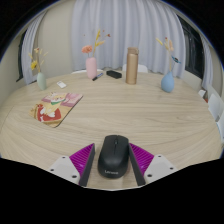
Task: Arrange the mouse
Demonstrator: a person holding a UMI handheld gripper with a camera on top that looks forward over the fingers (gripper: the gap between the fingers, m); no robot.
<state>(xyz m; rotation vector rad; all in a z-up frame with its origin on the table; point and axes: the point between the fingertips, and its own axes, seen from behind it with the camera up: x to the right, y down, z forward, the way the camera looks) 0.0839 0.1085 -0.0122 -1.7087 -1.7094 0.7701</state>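
Note:
A black computer mouse (112, 160) lies on the light wooden table (150, 115), lengthwise between my two fingers. My gripper (112, 149) is open, with its magenta pads (84, 159) close on either side of the mouse and a narrow strip of table showing at each side. A mouse mat with a cartoon picture (56, 108) lies flat on the table beyond the fingers, to the left.
Along the table's far edge stand a small green vase (41, 80), a pink vase with flowers (91, 68), a small black object (113, 74), a tall brown cylinder (131, 63) and a blue vase (170, 80). A curtain hangs behind them.

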